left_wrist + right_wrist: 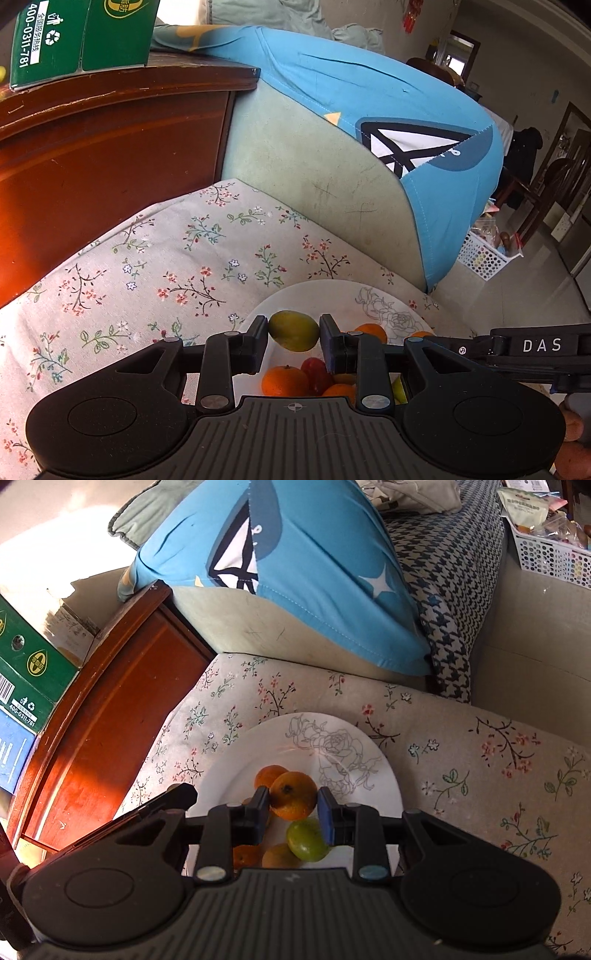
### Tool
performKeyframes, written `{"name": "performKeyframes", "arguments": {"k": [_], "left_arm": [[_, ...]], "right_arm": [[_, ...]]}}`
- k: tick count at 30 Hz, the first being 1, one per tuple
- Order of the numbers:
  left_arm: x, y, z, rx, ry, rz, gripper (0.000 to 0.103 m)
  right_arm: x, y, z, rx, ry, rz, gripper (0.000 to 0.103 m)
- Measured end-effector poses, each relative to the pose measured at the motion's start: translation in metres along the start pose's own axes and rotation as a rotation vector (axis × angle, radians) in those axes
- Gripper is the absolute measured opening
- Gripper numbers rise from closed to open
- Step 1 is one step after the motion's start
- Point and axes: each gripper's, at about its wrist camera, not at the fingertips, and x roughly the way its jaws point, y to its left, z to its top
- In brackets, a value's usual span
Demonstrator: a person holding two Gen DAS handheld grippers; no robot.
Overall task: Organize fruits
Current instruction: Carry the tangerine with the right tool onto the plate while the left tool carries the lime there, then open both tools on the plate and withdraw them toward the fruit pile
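I get bright sun from the left of my tools, glaring orange off the wooden cabinet (110,155); sharp centres, fisheye-bent edges.

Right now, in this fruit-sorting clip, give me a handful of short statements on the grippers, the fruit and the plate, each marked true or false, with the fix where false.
1. The left gripper holds a yellow-green fruit between its fingers. True.
2. The right gripper is open with nothing in it. False: it is shut on an orange.
3. The white plate sits on a flowered cloth. True.
4. The plate is bare of fruit. False: oranges, a red fruit and a green fruit lie on it.
5. The plate carries a line-drawn rose. True.
6. A green carton rests on the blue cushion. False: it stands on the wooden cabinet.
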Motion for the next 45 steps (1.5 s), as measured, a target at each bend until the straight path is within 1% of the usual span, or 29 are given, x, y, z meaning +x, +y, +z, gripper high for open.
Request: {"name": "performKeyframes", "arguments": {"k": [3,4,9,10,11,12,13,14,16,18,20,22,28,33,37,39,41,45], "left_arm": [[0.003,-0.002,-0.001,0.004,0.005,0.004,0.028],[0.004,-0.002,-0.001,0.005,0.005,0.005,0.028],[0.001,-0.007,0.001,0.005,-0.001,0.005,0.031],[-0.001,-0.008,0.001,0.004,-0.003,0.007,0.033],[-0.003,-0.009,0.002,0.001,-0.013,0.004,0.043],[-0.007,-0.01,0.003,-0.003,-0.029,0.001,0.05],[-0.01,-0.011,0.004,-0.006,-0.043,0.004,0.066],[-0.014,-0.013,0.006,-0.011,-0.06,0.011,0.076],[-0.022,-0.016,0.009,-0.01,-0.087,0.013,0.077],[-0.029,-0.017,0.012,-0.007,-0.1,0.009,0.077],[-0.036,-0.017,0.015,-0.011,-0.107,0.02,0.08],[-0.044,-0.016,0.016,-0.021,-0.104,0.035,0.082],[-0.061,-0.005,0.013,-0.076,-0.066,0.076,0.082],[-0.078,0.003,0.004,-0.119,-0.051,0.118,0.082],[-0.091,0.007,-0.005,-0.139,-0.04,0.133,0.082],[-0.1,0.008,-0.01,-0.144,-0.047,0.125,0.083],[-0.108,0.009,-0.015,-0.152,-0.052,0.12,0.091],[-0.124,0.01,-0.026,-0.138,-0.082,0.14,0.092]], "right_arm": [[0.005,-0.001,0.0,0.006,0.007,-0.007,0.029],[0.005,-0.001,-0.001,0.008,0.008,-0.007,0.031],[0.004,-0.004,0.001,0.045,-0.002,0.001,0.032],[0.003,-0.005,0.002,0.051,-0.004,0.004,0.033],[0.002,-0.005,0.002,0.059,-0.004,0.008,0.037],[0.001,-0.006,0.003,0.068,-0.004,0.012,0.039],[0.0,-0.006,0.004,0.075,-0.006,0.016,0.041],[-0.001,-0.006,0.005,0.078,-0.011,0.02,0.042],[-0.004,-0.005,0.006,0.071,-0.02,0.022,0.045],[-0.007,-0.003,0.006,0.065,-0.028,0.022,0.05],[-0.009,-0.001,0.006,0.059,-0.035,0.026,0.054],[-0.012,0.001,0.006,0.05,-0.037,0.031,0.056],[-0.018,0.009,0.002,0.012,-0.039,0.038,0.065],[-0.023,0.016,-0.005,-0.013,-0.024,0.047,0.074],[-0.026,0.022,-0.01,-0.029,-0.014,0.046,0.08],[-0.029,0.026,-0.014,-0.044,-0.019,0.056,0.082],[-0.033,0.031,-0.017,-0.066,-0.029,0.06,0.085],[-0.041,0.044,-0.025,-0.147,-0.049,0.064,0.086]]}}
